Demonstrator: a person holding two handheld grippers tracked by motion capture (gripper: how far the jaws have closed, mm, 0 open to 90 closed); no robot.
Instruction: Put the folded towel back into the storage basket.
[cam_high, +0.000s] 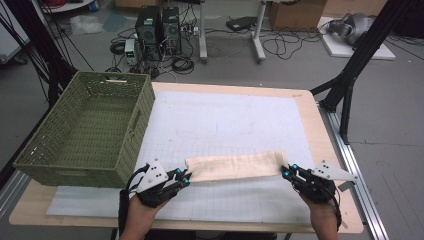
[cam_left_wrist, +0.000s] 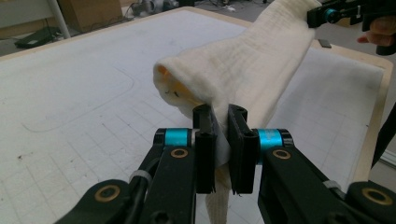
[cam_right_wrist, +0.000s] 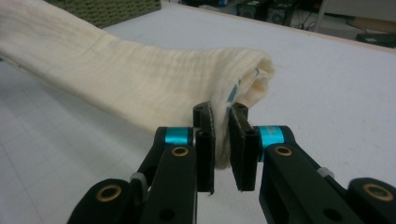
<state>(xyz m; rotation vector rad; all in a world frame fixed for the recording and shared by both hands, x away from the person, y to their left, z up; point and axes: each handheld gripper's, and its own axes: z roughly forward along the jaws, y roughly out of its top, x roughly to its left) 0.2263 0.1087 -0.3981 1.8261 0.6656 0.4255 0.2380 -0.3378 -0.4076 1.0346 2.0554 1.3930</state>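
I have the cream cloth (cam_high: 234, 166) folded into a long narrow band, lying across the near part of the white mat (cam_high: 225, 125), well clear of the green basket (cam_high: 85, 131) that sits on the table's left corner. My left gripper (cam_high: 184, 179) is clenched on the band's left end; in the left gripper view the jaws pinch several layers together, fabric bulging above them and a tail hanging below. My right gripper (cam_high: 286, 172) is clamped on the opposite end; the right gripper view shows the rolled edge squeezed between the jaws, with a thin blue thread or tag at the fold. Holding both ends at once keeps the band stretched, so the folds cannot slump open, and it gives me control of the whole length. From the gripper views the ends look raised slightly off the mat, though I cannot tell whether the middle touches. The basket stands empty with its open top facing up, so my guess is that it is the destination, or the band gets one more fold first.
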